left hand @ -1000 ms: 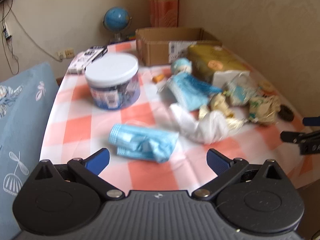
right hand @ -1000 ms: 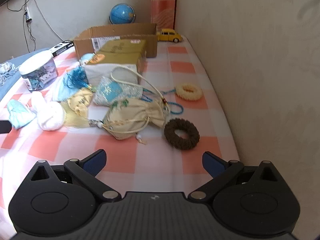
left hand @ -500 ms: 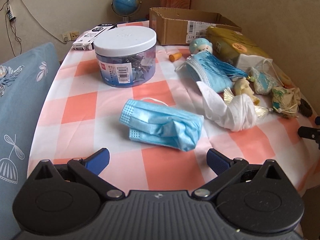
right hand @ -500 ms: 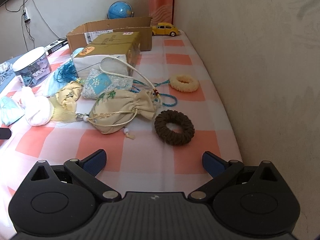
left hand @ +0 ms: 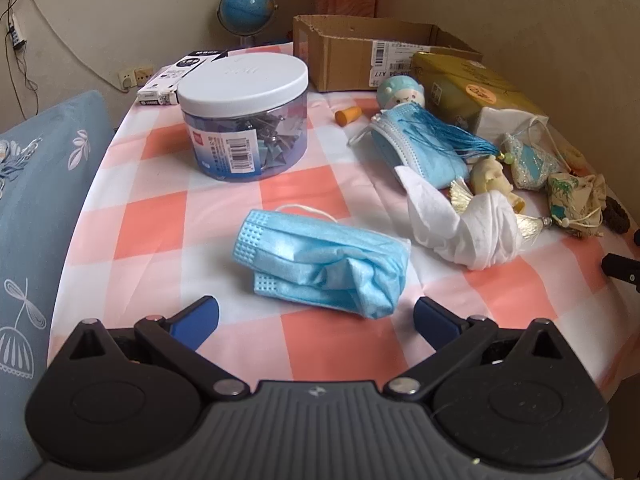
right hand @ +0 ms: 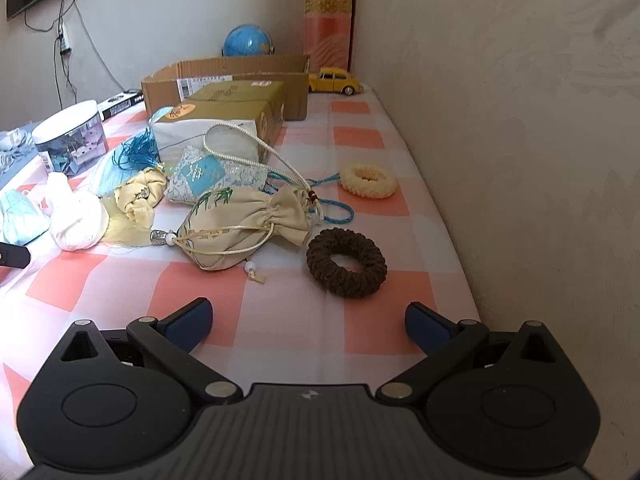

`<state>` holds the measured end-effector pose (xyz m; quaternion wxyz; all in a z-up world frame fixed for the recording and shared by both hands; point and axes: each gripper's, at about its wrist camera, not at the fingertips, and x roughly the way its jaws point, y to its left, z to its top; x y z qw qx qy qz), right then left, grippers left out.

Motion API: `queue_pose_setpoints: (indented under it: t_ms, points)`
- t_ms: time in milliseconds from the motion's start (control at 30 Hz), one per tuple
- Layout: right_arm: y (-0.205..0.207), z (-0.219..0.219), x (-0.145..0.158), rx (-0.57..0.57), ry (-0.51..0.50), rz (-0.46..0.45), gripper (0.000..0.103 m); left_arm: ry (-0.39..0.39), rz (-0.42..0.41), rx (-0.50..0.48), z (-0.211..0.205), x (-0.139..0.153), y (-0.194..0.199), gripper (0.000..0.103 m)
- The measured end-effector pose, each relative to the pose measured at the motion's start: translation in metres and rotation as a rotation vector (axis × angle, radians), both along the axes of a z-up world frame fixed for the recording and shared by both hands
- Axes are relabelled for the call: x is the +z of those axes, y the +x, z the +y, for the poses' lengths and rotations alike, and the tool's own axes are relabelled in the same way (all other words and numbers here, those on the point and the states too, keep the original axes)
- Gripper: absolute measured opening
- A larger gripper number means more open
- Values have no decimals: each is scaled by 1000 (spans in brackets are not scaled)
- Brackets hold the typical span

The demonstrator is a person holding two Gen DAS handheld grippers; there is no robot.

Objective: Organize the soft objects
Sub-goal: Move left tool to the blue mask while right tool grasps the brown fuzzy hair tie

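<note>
A crumpled blue face mask lies on the checked tablecloth just ahead of my open left gripper, nothing between its fingers. Behind it sit a white cloth bundle, a second blue mask with a tassel and a small doll head. In the right wrist view my open right gripper hovers before a brown scrunchie, a cream drawstring pouch, a pale blue sachet and a cream scrunchie.
An open cardboard box stands at the back, with a gold tissue pack in front. A lidded tub of clips, a globe and a yellow toy car are around. A wall borders the table on the right; a blue cushion lies left.
Both grippers have moved in closer to the table: the left toward the crumpled blue mask, the right toward the pouch and brown scrunchie. Both stay open.
</note>
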<state>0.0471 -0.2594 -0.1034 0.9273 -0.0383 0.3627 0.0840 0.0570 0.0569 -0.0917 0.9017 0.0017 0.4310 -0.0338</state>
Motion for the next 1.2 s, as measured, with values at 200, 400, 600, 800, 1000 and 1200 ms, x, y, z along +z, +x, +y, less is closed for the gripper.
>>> queue_pose_setpoints:
  t_ms: [200,400,600,800,1000,1200]
  points:
    - [-3,-1,-1,-6,5,-31,103,-8,-17,-16,1,-1,9,103]
    - [-2,-3,-1,7,5,-28,103,-9,-34,-14,-2,-2,14,103]
    - [8,-9,0,-15,-2,-35,103,-7,-39,-6,-3,-3,16,103]
    - [16,-14,0,-30,-25,-48,99,-7,-38,0,-4,-3,17,103]
    - [18,-20,0,-47,-5,-52,86,-6,-37,5,-4,-3,18,103]
    - [25,-10,2,-21,-13,-64,67,-4,-39,7,-5,-3,19,103]
